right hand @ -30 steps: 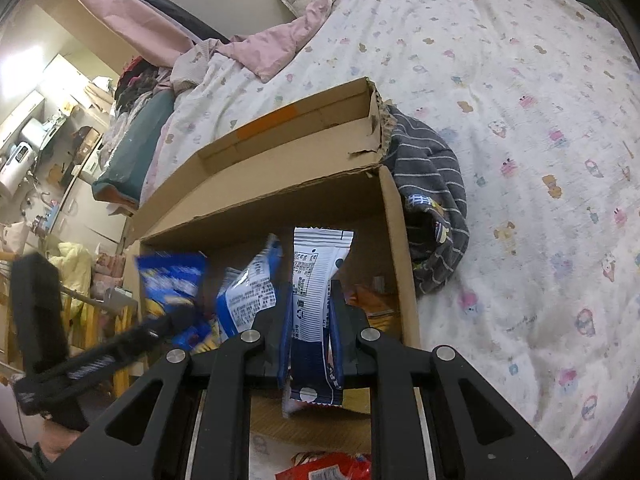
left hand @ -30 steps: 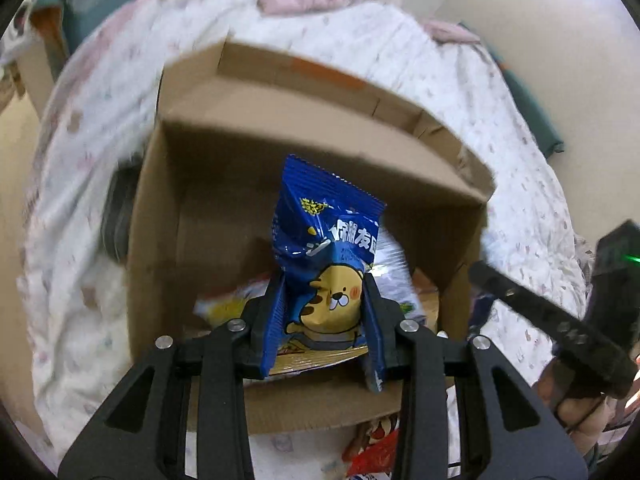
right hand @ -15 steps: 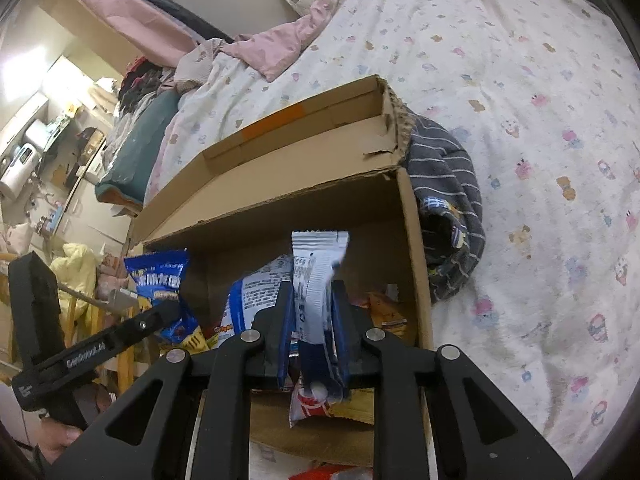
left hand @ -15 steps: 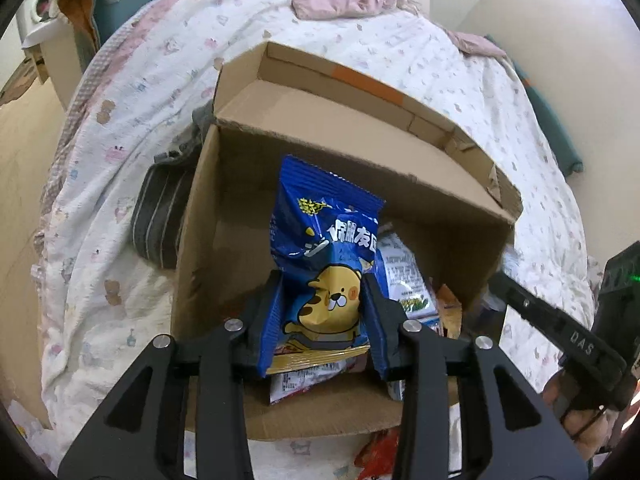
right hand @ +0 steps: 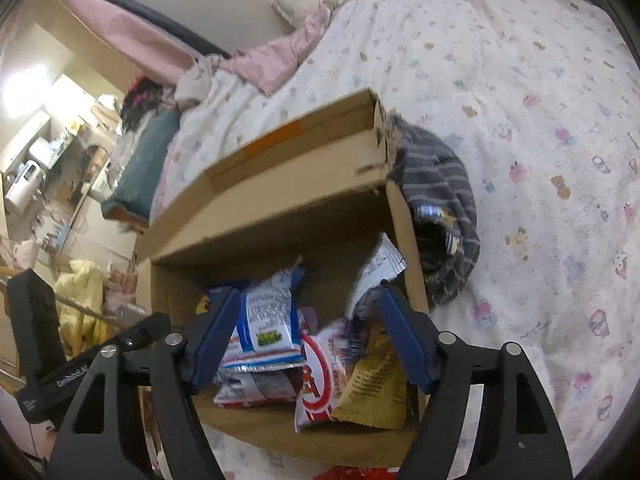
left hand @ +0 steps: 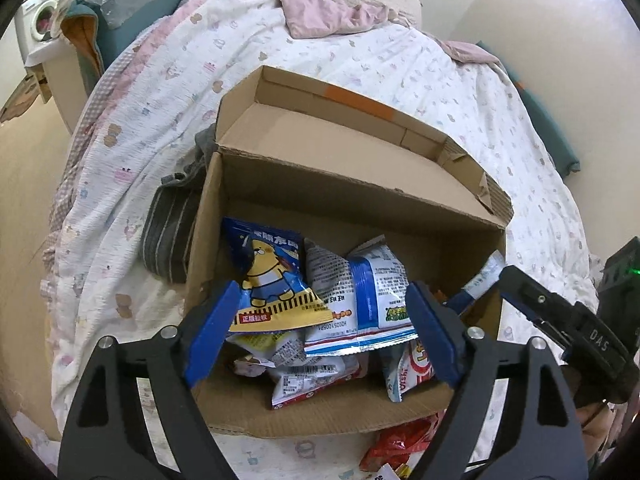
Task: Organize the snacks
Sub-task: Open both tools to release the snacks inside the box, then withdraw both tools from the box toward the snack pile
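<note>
An open cardboard box (left hand: 360, 164) (right hand: 280, 200) sits on the bed and holds several snack bags. The blue bag with a yellow cartoon bear (left hand: 276, 284) lies at the box's left side, on other bags. A white and blue bag (left hand: 376, 292) (right hand: 268, 316) lies beside it. Another white and blue bag (right hand: 376, 276) leans against the box's right wall. My left gripper (left hand: 320, 332) is open and empty over the box's near edge. My right gripper (right hand: 308, 336) is open and empty over the box. The right gripper also shows in the left wrist view (left hand: 560, 320).
A grey striped garment (left hand: 172, 228) (right hand: 440, 208) lies against the box's side. Red snack bags (left hand: 400, 448) lie on the bedsheet in front of the box. Pink bedding (left hand: 320, 12) and a pillow are at the bed's far end. A washing machine (left hand: 40, 24) stands far left.
Both grippers have opened. The blue bear bag dropped from the left gripper into the box, and the white and blue bag dropped from the right gripper against the box's right wall.
</note>
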`<state>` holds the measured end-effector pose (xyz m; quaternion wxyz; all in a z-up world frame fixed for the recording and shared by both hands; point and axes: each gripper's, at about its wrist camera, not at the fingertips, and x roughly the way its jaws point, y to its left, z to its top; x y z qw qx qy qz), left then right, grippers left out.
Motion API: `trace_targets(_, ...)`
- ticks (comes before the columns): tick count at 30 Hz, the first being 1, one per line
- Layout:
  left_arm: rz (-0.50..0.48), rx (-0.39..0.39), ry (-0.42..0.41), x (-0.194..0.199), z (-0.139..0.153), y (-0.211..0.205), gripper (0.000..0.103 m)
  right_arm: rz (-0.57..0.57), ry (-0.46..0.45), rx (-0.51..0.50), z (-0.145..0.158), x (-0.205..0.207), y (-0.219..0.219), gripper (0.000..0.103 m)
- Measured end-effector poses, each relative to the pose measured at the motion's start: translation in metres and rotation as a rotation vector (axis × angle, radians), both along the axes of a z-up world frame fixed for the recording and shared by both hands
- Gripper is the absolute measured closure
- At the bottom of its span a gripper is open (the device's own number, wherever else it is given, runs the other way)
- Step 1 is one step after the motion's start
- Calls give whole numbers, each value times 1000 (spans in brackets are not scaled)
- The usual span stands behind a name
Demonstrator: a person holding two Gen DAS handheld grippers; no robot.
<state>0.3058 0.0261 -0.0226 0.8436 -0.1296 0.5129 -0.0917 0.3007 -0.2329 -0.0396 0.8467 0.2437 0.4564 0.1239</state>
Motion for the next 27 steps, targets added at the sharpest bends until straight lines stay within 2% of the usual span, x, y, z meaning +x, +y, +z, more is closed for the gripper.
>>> trace_targets(12,-12,32,-18,-9,2,-3,20,15,-3,26,2,-2,-5,28)
trace_targets(18,-10,53,-36,-25,5,-3,20,31,-9,4,7,-12,-7,28)
trace_targets(27,3,66,-75,-50,16,2,20,-5,-9,62,17,-42,-22,28)
